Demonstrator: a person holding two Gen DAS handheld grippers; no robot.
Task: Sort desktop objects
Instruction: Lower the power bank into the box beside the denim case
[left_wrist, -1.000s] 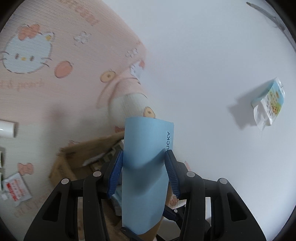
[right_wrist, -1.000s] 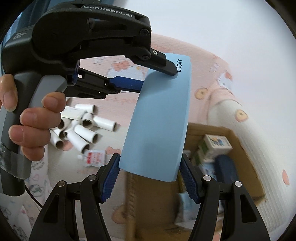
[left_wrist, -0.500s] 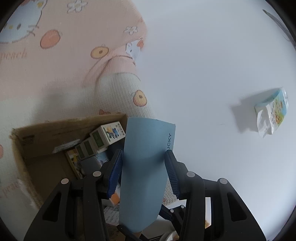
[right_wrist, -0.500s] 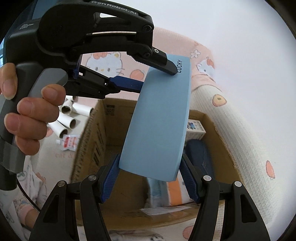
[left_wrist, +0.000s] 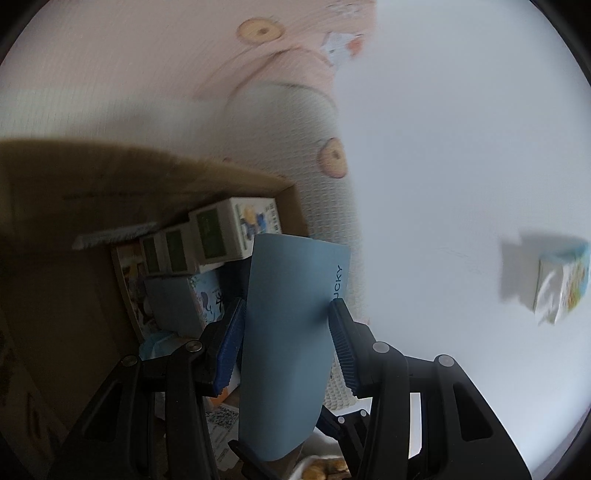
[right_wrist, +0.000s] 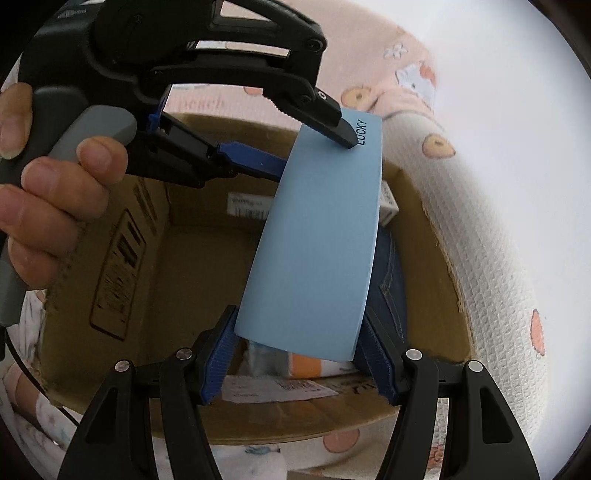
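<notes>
A light blue card (right_wrist: 317, 240) printed "LUCKY" near one end is held above an open cardboard box (right_wrist: 110, 258), its long axis running from one gripper to the other. The left gripper (left_wrist: 286, 343) and right gripper (right_wrist: 295, 354) each pinch an end. The box holds small cartons (left_wrist: 221, 229) and a dark blue item (right_wrist: 388, 280).

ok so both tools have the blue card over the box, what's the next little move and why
Probably lower the blue card a bit further into the cardboard box. Both the left tool and right tool grip it, it hangs above the open box, and there looks to be free floor left of the small cartons.
</notes>
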